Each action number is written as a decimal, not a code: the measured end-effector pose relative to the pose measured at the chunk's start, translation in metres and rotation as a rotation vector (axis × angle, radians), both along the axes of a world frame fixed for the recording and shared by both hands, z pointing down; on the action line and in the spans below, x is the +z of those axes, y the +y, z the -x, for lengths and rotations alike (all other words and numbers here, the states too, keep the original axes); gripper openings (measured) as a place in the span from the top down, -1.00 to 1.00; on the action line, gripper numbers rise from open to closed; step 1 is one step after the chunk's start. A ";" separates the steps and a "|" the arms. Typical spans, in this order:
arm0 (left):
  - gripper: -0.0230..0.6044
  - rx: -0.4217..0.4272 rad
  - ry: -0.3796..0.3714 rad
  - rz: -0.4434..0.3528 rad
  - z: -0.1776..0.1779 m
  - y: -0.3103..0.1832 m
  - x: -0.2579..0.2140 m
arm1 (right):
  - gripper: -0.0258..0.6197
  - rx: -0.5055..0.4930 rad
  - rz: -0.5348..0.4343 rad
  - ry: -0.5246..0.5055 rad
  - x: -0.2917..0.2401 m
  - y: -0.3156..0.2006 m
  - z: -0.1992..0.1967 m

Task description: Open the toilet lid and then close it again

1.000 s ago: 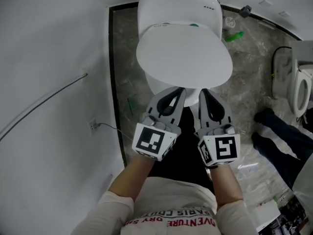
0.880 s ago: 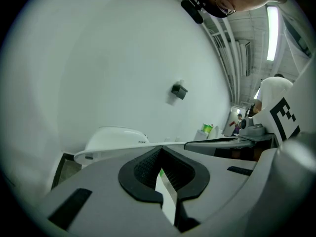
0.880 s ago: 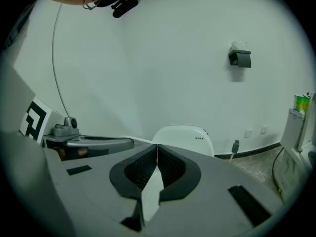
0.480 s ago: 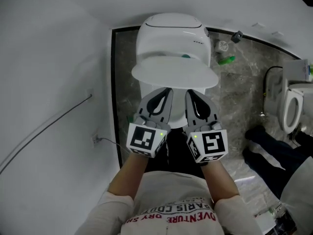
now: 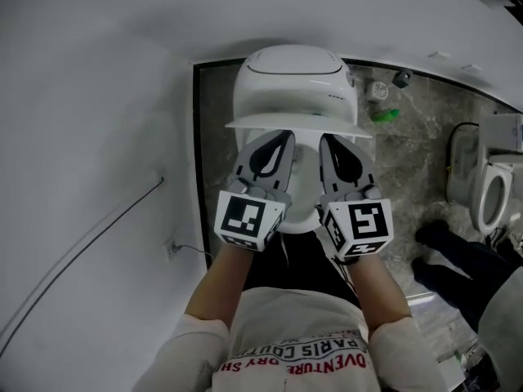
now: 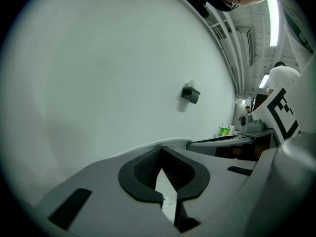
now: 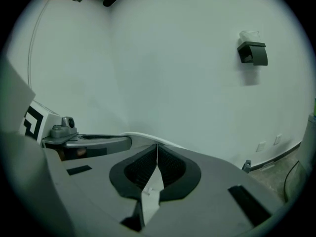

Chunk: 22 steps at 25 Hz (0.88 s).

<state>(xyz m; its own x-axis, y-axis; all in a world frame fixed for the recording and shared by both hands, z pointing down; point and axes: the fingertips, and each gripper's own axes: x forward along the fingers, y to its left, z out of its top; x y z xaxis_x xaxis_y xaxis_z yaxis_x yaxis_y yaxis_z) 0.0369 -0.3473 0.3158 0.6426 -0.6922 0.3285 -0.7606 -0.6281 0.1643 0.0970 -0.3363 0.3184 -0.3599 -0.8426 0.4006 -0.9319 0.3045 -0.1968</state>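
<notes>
Both grippers, left and right, have their jaws pinched together with nothing in them, tips side by side right up against the lid. It's tipped up so you see it edge-on over the toilet. Room's a white wall with a cable, grey marbled floor, a green bottle and a second toilet off right.

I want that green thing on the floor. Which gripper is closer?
Right. The green thing lies on the floor right of the toilet. The right gripper is on that side of the lid; the left gripper is beside it, farther off.
</notes>
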 end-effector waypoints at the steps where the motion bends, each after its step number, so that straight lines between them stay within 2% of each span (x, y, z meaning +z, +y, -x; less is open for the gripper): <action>1: 0.91 0.001 0.007 0.004 -0.001 -0.009 0.000 | 0.88 0.005 0.001 0.006 0.001 -0.009 -0.002; 6: 0.91 0.012 0.014 0.022 -0.003 -0.048 0.006 | 0.88 0.030 0.005 0.010 0.005 -0.048 -0.006; 13: 0.91 0.019 -0.048 0.010 -0.003 -0.098 0.018 | 0.88 0.072 0.022 0.022 0.020 -0.096 -0.019; 16: 0.91 0.010 -0.036 0.018 -0.001 -0.118 0.021 | 0.88 0.088 0.022 0.036 0.023 -0.117 -0.026; 22: 0.91 0.022 -0.040 0.019 0.005 -0.132 0.033 | 0.88 0.094 0.020 0.053 0.032 -0.128 -0.021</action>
<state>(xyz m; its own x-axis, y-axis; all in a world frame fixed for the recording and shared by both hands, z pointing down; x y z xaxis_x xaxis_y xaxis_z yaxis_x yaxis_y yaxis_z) 0.0322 -0.4789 0.3483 0.6436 -0.6717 0.3669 -0.7530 -0.6416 0.1463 0.1184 -0.4643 0.3507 -0.2575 -0.8632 0.4343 -0.9655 0.2118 -0.1514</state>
